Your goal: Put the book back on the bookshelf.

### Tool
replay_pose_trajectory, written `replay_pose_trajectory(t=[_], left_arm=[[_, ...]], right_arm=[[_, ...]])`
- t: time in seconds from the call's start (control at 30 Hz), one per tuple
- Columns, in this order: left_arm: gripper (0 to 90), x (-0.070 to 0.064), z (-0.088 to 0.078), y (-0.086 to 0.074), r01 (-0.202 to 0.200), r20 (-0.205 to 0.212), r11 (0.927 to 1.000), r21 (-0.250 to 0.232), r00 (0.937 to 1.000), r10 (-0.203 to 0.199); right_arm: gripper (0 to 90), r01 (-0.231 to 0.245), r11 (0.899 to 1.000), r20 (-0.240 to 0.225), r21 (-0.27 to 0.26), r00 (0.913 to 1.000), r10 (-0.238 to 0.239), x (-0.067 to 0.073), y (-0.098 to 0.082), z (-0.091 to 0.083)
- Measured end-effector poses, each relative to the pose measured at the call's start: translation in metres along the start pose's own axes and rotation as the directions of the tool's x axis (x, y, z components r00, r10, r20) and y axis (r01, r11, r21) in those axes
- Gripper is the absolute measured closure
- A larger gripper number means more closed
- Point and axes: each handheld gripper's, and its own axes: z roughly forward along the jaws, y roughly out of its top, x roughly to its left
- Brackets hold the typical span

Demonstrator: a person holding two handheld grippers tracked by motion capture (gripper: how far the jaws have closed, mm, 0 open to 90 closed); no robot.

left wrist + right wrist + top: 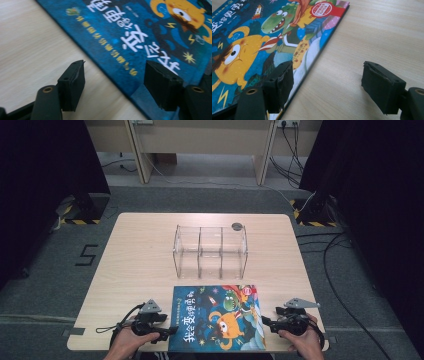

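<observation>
Straddling the book's (216, 318) side edges, my left gripper (113, 80) and right gripper (327, 82) gape, holding nothing. It looks thin, stiff, glossy. I'd pinch each edge.

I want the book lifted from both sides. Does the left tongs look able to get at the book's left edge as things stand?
Probably yes. The left tongs stand open astride the edge of the book, one jaw over the bare table, the other over the cover, with nothing between.

Blue picture book (216, 318) with orange monster; black tongs (172, 332).
</observation>
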Motion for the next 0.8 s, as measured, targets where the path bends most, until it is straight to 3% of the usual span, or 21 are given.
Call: replay_pose_trajectory(t=[0.1, 0.2, 0.43, 0.63, 0.8], left_arm=[[35.5, -0.005, 0.003, 0.001, 0.005, 0.024, 1.0, 0.001, 0.9997, -0.005], [34.4, -0.006, 0.003, 0.002, -0.009, 0.01, 0.9999, 0.009, 0.9999, 0.009], [34.9, -0.009, 0.009, 0.006, 0.008, 0.042, 1.0, 0.002, 0.9991, -0.009], [36.1, -0.023, 0.019, 0.012, -0.039, 0.077, 0.9992, 0.012, 0.9963, 0.038], [37.2, -0.027, 0.023, 0.013, -0.045, 0.093, 0.9989, 0.009, 0.9947, 0.044]], right_arm=[[26.6, 0.004, 1.0, -0.003, 0.006, 1.0, -0.004, 0.001, 0.0, 0.001], [26.7, 0.007, 1.0, -0.004, 0.008, 1.0, -0.007, 0.001, 0.0, 0.002], [27.6, -0.001, 1.0, -0.01, 0.018, 0.9999, 0.001, 0.002, 0.0, 0.004], [28.1, -0.015, 1.0, -0.009, 0.015, 0.9998, 0.016, 0.001, 0.0, 0.004], [28.3, -0.018, 1.0, -0.016, 0.01, 0.9997, 0.018, 0.001, 0.0, 0.005]])
